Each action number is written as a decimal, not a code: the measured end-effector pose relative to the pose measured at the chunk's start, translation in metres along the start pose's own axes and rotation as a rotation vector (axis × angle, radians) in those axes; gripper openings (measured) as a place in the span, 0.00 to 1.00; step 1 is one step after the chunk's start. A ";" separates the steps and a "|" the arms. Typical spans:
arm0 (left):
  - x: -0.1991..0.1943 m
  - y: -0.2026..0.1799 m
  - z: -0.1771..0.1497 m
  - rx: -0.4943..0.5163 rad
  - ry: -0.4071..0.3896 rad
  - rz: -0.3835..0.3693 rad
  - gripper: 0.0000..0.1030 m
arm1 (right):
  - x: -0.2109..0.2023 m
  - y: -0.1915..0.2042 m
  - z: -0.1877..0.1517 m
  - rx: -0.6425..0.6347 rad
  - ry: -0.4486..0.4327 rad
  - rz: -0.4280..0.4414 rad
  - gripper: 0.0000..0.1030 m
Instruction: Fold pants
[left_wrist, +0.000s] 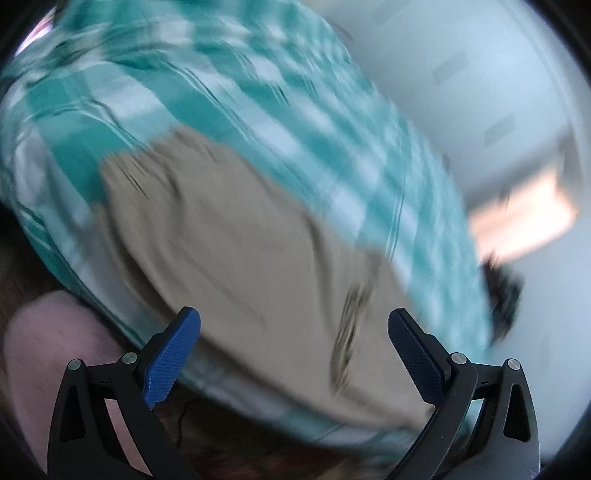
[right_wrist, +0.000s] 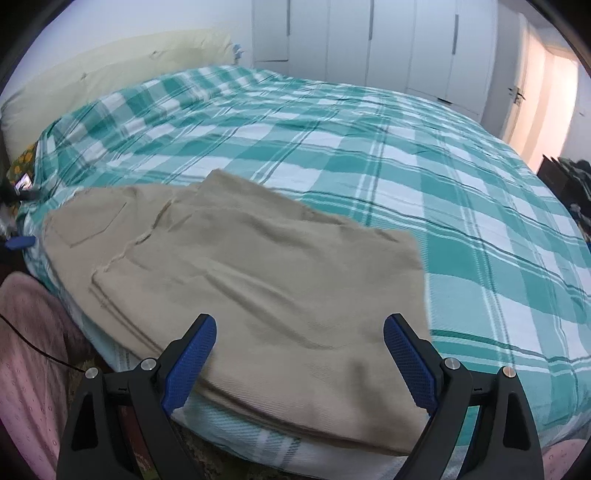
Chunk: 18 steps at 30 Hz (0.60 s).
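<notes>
Beige pants (right_wrist: 240, 273) lie folded over themselves near the front edge of a bed with a green and white checked cover (right_wrist: 369, 155); a back pocket shows at their left end. My right gripper (right_wrist: 300, 328) hangs open just above their near edge, with nothing between its blue pads. In the blurred, tilted left wrist view the same pants (left_wrist: 240, 240) spread across the checked cover (left_wrist: 258, 92). My left gripper (left_wrist: 294, 325) is open above them, holding nothing. A blue tip of the left gripper (right_wrist: 20, 242) shows at the bed's left edge in the right wrist view.
White wardrobe doors (right_wrist: 369, 40) stand behind the bed, and a lit doorway (right_wrist: 546, 107) is at the right. A pale headboard or pillow (right_wrist: 110, 70) lies at the far left. Pink clothing of the person (right_wrist: 29, 350) shows at the lower left. Dark items (right_wrist: 572, 184) sit right of the bed.
</notes>
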<state>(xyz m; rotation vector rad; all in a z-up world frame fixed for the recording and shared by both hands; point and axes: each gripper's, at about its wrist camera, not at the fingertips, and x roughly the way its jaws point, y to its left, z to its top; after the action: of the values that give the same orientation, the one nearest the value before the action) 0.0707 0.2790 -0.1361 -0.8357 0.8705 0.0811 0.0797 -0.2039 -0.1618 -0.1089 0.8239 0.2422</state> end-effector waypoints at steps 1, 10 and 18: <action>-0.013 0.013 0.016 -0.061 -0.034 -0.016 0.99 | -0.002 -0.004 0.000 0.016 -0.006 -0.002 0.89; -0.017 0.093 0.050 -0.295 -0.016 0.024 0.76 | 0.009 -0.012 -0.005 0.065 0.038 0.027 0.89; 0.030 0.111 0.023 -0.349 0.049 0.075 0.72 | 0.011 0.000 -0.006 0.020 0.044 0.049 0.89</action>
<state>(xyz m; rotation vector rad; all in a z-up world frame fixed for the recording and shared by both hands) 0.0628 0.3634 -0.2166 -1.1339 0.9486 0.2851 0.0823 -0.2030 -0.1742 -0.0753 0.8734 0.2783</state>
